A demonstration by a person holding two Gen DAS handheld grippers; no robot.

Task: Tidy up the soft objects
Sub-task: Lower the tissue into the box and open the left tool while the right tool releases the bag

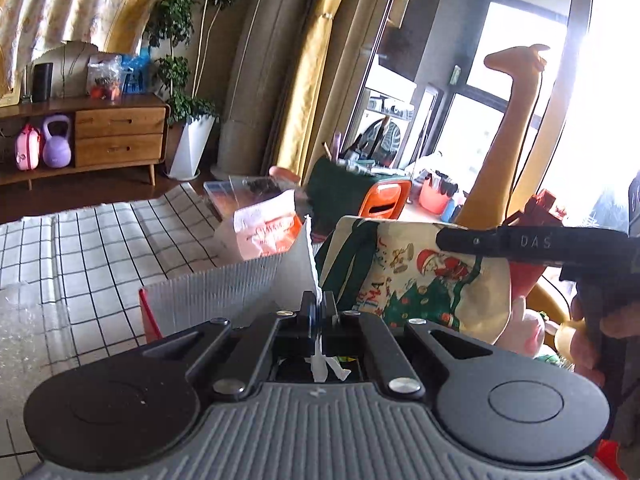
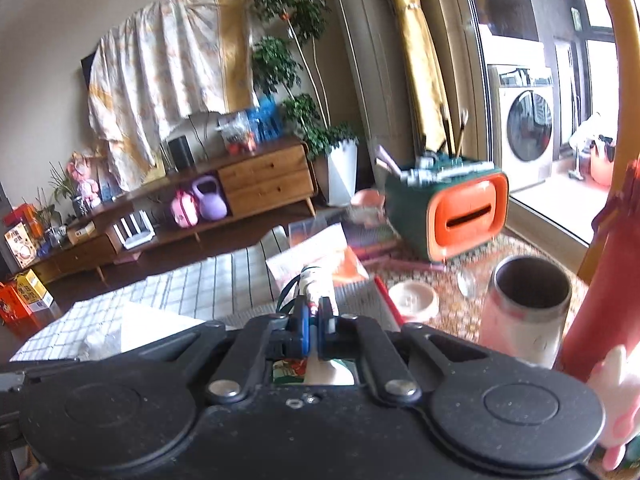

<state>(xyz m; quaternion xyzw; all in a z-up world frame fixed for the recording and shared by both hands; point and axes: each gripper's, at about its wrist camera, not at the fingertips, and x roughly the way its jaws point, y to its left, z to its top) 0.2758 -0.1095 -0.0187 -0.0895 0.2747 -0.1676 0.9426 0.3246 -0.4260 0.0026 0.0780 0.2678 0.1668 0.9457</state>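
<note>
Christmas-print cloth bag [image 1: 424, 276] hangs above the checked table [image 1: 100, 240], my right gripper [image 2: 316, 312] pinching it and my left gripper [image 1: 319, 308] clamped on white fabric [image 1: 298, 268] beside it. I judge sorting is midway; nothing's stowed yet.

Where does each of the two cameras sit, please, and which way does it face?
Left wrist: on the left gripper, looking along its jaws, shut on a white sheet; the right gripper and a hand show beside the Christmas bag.
Right wrist: on the right gripper, jaws shut on the Christmas bag, facing the cabinet.
Shared: the bag, the cabinet, the purple kettlebell, the orange-and-green bin.
</note>
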